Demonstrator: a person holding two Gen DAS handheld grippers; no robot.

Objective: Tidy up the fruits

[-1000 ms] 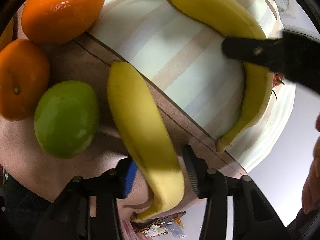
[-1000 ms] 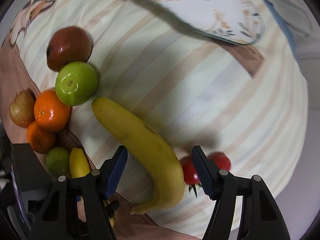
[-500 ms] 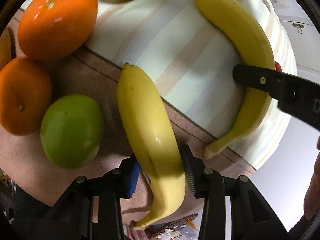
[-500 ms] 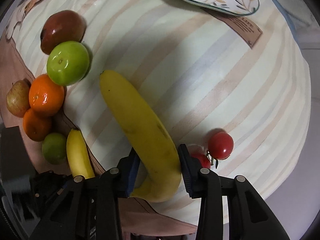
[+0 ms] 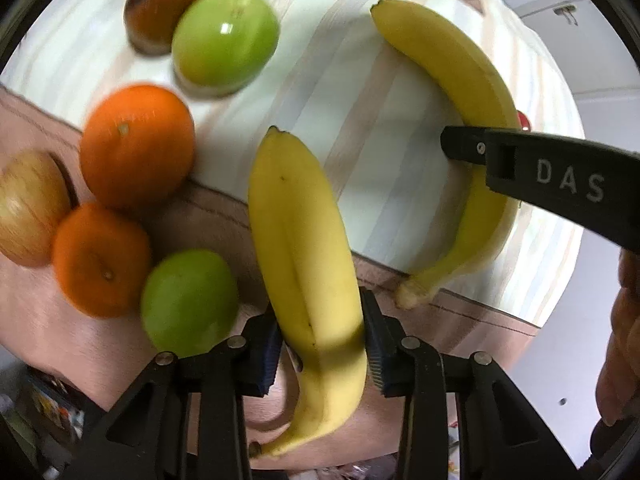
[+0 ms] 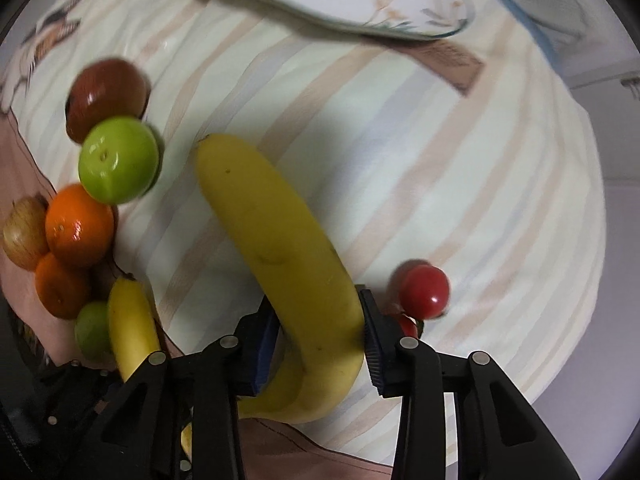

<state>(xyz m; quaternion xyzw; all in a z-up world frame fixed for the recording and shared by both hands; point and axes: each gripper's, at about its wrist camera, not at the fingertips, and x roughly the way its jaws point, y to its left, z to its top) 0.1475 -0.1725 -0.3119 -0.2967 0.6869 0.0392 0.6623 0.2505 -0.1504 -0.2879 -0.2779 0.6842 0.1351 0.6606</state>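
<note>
While its jaws are closing, the left claw [image 5: 322, 346] grips the smaller banana [image 5: 306, 264] near its stem end, pads pressed on both sides, the fruit reaching out over the pink edge of the striped cloth [image 5: 360, 92]. Likewise closing, the right claw [image 6: 318, 332] clamps the larger banana [image 6: 280, 256] low on its curve, above the striped cloth. Just beside its right pad sit two red tomatoes [image 6: 425, 290]. To the left cluster a dark red apple [image 6: 105, 98], a green apple [image 6: 118, 159], two oranges [image 6: 78, 226], a pale apple [image 6: 24, 236] and a lime [image 6: 91, 330], blurred
</note>
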